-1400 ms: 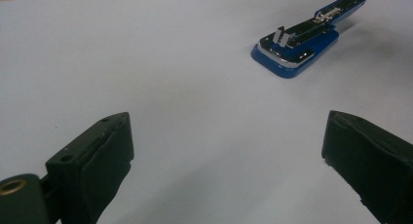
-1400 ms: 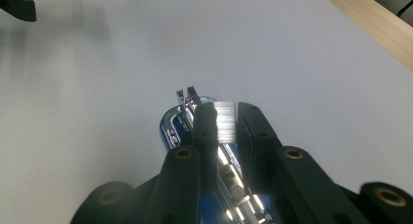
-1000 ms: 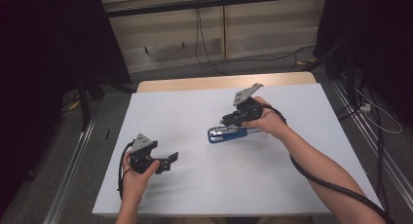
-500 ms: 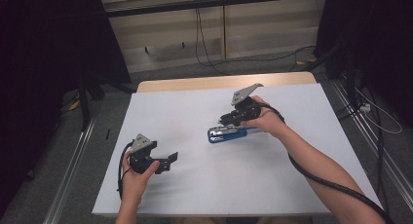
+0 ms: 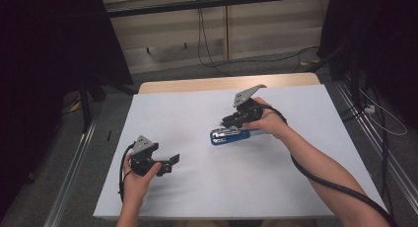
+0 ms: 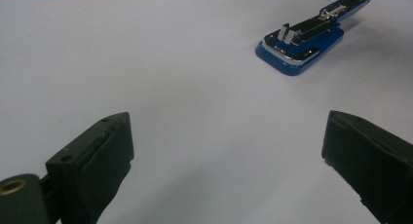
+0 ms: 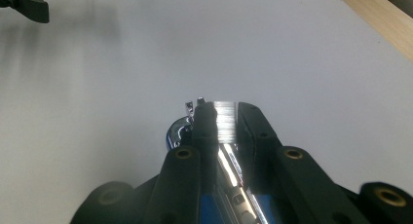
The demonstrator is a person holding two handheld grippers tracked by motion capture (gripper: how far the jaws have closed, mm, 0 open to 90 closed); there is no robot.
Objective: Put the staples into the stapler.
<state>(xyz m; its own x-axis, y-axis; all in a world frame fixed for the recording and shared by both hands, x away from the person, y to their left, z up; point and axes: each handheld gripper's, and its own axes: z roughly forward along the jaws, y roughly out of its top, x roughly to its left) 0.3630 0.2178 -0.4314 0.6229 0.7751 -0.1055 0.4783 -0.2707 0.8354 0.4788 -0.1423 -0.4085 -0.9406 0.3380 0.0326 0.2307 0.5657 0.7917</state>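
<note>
A blue stapler (image 5: 227, 136) lies on the white table (image 5: 187, 113), right of centre, hinged open with its metal magazine raised. My right gripper (image 5: 227, 122) leans down over it from the right. In the right gripper view the jaws of that gripper (image 7: 225, 118) are shut on the stapler's shiny metal arm (image 7: 227, 116). My left gripper (image 5: 172, 161) rests low at the front left, open, its jaws pointing right. In the left gripper view its jaws (image 6: 229, 160) stand wide apart over bare table, with the stapler (image 6: 299, 45) farther off at upper right.
A wooden strip (image 5: 222, 83) runs along the table's far edge, with grey floor and cables (image 5: 207, 49) beyond. Metal rails (image 5: 69, 177) flank the table on both sides. The left gripper's jaw tip (image 7: 27, 5) shows at the top left of the right gripper view.
</note>
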